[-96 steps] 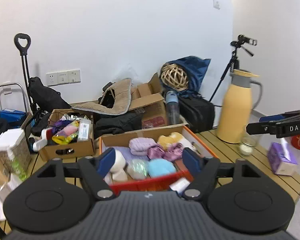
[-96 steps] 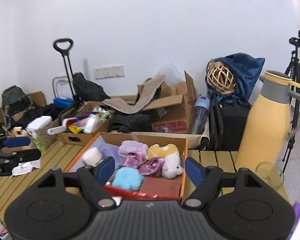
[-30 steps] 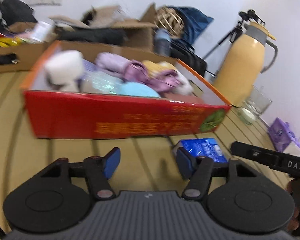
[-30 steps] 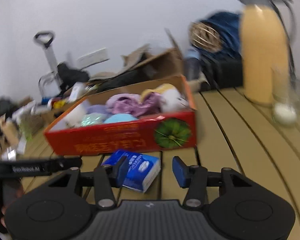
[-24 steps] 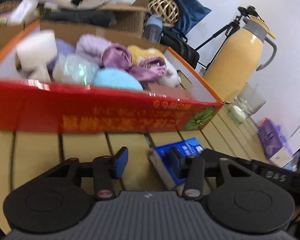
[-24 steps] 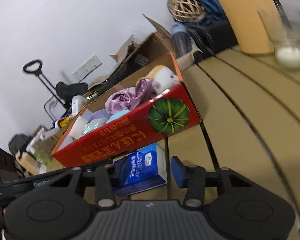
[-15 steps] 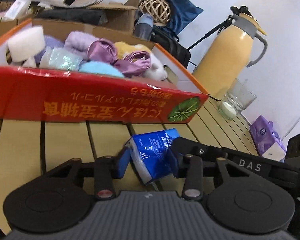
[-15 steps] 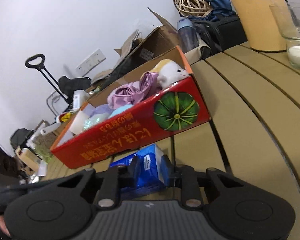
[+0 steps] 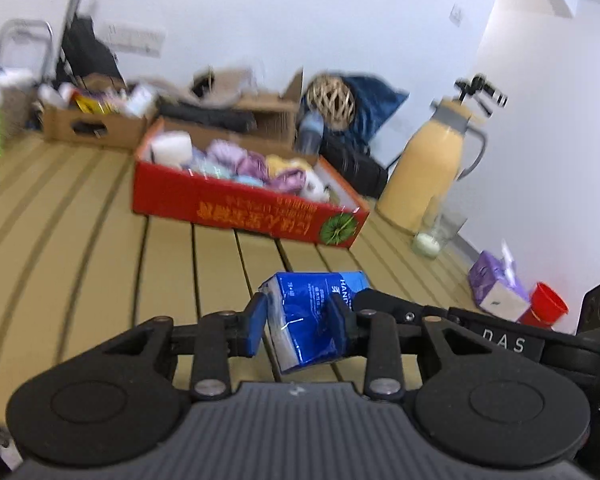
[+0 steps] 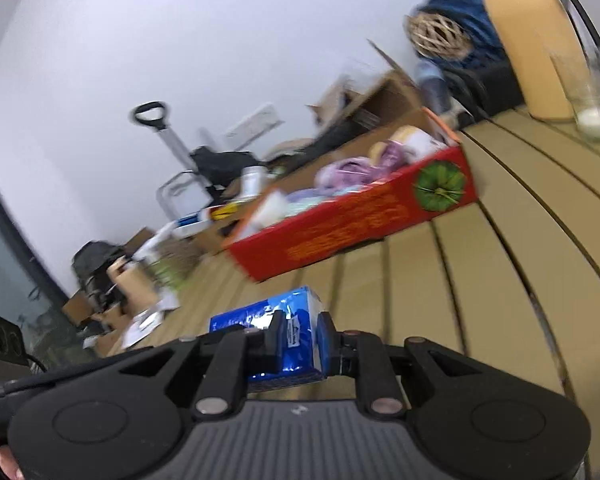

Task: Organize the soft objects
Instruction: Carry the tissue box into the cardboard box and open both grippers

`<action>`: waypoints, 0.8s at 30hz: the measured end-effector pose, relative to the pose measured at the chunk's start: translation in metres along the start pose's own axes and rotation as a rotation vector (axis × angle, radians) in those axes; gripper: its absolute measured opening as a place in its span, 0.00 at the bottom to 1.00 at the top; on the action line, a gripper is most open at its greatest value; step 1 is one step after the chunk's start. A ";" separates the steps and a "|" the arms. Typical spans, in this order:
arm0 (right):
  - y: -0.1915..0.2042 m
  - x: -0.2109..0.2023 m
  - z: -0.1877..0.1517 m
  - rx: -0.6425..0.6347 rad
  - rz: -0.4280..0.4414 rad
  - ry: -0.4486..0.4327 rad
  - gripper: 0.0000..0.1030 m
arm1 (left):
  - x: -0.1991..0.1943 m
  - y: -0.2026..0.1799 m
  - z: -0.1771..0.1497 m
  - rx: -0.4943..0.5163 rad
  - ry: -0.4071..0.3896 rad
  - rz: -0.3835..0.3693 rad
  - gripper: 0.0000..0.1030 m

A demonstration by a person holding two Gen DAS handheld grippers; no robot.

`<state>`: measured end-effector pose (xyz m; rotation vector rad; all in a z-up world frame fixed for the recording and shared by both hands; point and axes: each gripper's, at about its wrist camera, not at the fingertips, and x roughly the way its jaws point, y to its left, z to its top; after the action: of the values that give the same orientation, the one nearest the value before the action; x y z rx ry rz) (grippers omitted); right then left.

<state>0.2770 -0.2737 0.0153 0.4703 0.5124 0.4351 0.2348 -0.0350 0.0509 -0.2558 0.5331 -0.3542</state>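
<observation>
the small blue plastic-wrapped tissue pack point(image 9: 314, 320) sits between both sets of fingers at once. the left gripper point(image 9: 298, 322) has its fingers narrowed onto one end of the pack and closing further, the blue pads point(image 9: 256, 324) denting the crinkled wrap. the right gripper point(image 10: 298, 338) pinches the other end more tightly, its fingers also closing, pressed into the wrap on both sides. the pack looks lifted clear of the slatted wooden tabletop point(image 9: 100, 240), though the blur makes that hard to confirm.

the pack's long axis runs across from one gripper to the other, so each holds an end. ahead of both sets of fingers, well apart, lies the long red cardboard box point(image 9: 236, 208) already heaped with soft purple, yellow and pale blue things. from the left fingers it lies straight ahead and slightly left; from the right fingers it lies ahead and above, tilted by the wrist's lean. neither hand is clearly nearer. my guess is the pack goes forward over the box's near red wall, and the two grips must travel together or the soft wrap will twist.
</observation>
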 end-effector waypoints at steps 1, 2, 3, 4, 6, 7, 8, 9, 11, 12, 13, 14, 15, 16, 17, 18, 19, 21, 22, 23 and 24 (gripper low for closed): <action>0.012 -0.013 -0.002 -0.022 0.012 -0.014 0.15 | -0.016 -0.003 -0.002 0.008 -0.025 0.006 0.32; 0.021 -0.022 -0.004 -0.041 0.022 -0.023 0.15 | -0.031 -0.007 -0.002 0.013 -0.048 0.010 0.32; 0.030 -0.032 -0.004 -0.063 0.031 -0.033 0.15 | -0.043 -0.010 -0.003 0.022 -0.069 0.013 0.32; 0.038 -0.041 -0.006 -0.082 0.039 -0.047 0.15 | -0.052 -0.012 -0.003 0.030 -0.084 0.015 0.32; 0.051 -0.057 -0.008 -0.101 0.053 -0.069 0.15 | -0.068 -0.016 -0.004 0.028 -0.107 0.017 0.32; 0.056 -0.063 -0.010 -0.108 0.055 -0.079 0.15 | -0.072 -0.018 -0.005 0.027 -0.113 0.017 0.32; 0.062 -0.068 -0.012 -0.115 0.055 -0.086 0.15 | -0.077 -0.020 -0.005 0.028 -0.118 0.017 0.32; 0.065 -0.073 -0.013 -0.119 0.058 -0.091 0.15 | -0.082 -0.022 -0.006 0.031 -0.125 0.020 0.32; 0.070 -0.080 -0.015 -0.113 0.066 -0.093 0.15 | -0.088 -0.025 -0.006 0.038 -0.137 0.022 0.32; 0.072 -0.084 -0.016 -0.113 0.069 -0.096 0.15 | -0.091 -0.026 -0.005 0.041 -0.145 0.022 0.32; 0.073 -0.086 -0.016 -0.113 0.071 -0.099 0.15 | -0.093 -0.027 -0.005 0.044 -0.153 0.021 0.32; 0.075 -0.086 -0.014 -0.117 0.072 -0.103 0.15 | -0.093 -0.027 -0.002 0.047 -0.161 0.020 0.32; 0.077 -0.087 -0.011 -0.126 0.072 -0.108 0.15 | -0.093 -0.027 0.002 0.049 -0.172 0.019 0.32; 0.079 -0.085 -0.009 -0.135 0.073 -0.112 0.15 | -0.092 -0.024 0.004 0.050 -0.180 0.016 0.32; 0.081 -0.080 -0.003 -0.148 0.079 -0.115 0.15 | -0.089 -0.022 0.011 0.054 -0.188 0.012 0.32; 0.082 -0.077 0.002 -0.151 0.082 -0.116 0.15 | -0.086 -0.019 0.017 0.057 -0.198 0.010 0.32; 0.083 -0.071 0.009 -0.157 0.086 -0.118 0.15 | -0.081 -0.015 0.026 0.060 -0.209 0.006 0.32; 0.087 -0.057 0.027 -0.183 0.087 -0.134 0.15 | -0.067 -0.008 0.045 0.075 -0.228 0.003 0.32; 0.088 -0.048 0.038 -0.190 0.088 -0.141 0.15 | -0.057 -0.004 0.059 0.081 -0.235 0.002 0.32; 0.089 -0.035 0.050 -0.196 0.088 -0.146 0.15 | -0.044 0.003 0.074 0.086 -0.236 0.000 0.33; 0.089 -0.023 0.062 -0.195 0.087 -0.148 0.15 | -0.034 0.009 0.085 0.084 -0.235 -0.002 0.33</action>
<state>0.2688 -0.2329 0.1177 0.3346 0.3039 0.5246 0.2557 -0.0016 0.1342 -0.2134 0.2863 -0.3427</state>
